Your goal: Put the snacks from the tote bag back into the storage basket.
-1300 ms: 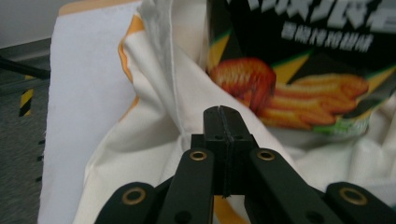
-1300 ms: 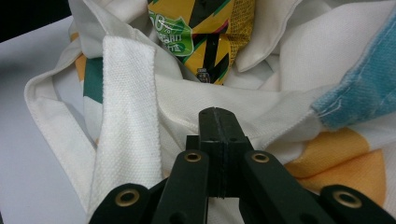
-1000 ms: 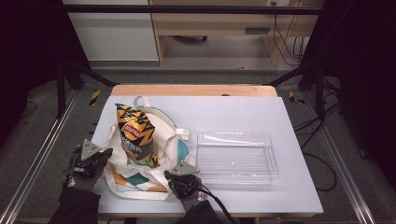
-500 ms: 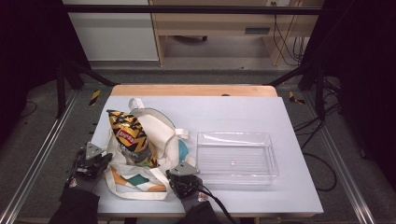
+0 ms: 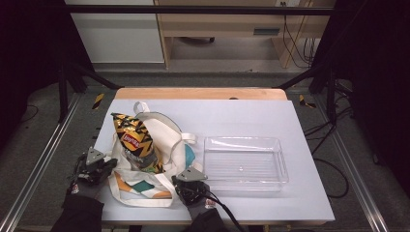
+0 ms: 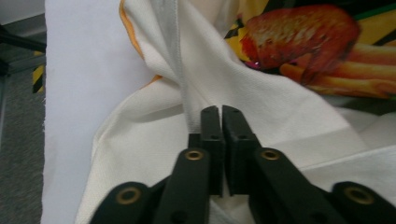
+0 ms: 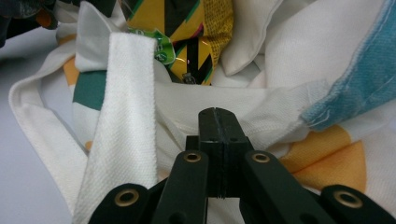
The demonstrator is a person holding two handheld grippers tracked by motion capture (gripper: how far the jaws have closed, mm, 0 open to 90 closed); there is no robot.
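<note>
Left gripper view: left gripper (image 6: 220, 112) just easing apart, narrow slit between jaws, fabric of tote bag (image 6: 261, 93) at the tips. Right gripper (image 7: 217, 114) clenched on bag hem. Chip bag (image 5: 135, 142) poking from tote, beside clear tray (image 5: 278, 159) on table (image 5: 232, 113).

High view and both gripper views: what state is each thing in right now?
Tote bag: lying slumped on the table, mouth gaping.
Chip bag: sealed, sticking halfway out of the tote bag.
Clear plastic tray: upright, empty.
Left gripper: jaws just opening, a slim gap, tote cloth at the tips.
Right gripper: jaws shut at the tote's hem; cloth between them can't be told.
</note>
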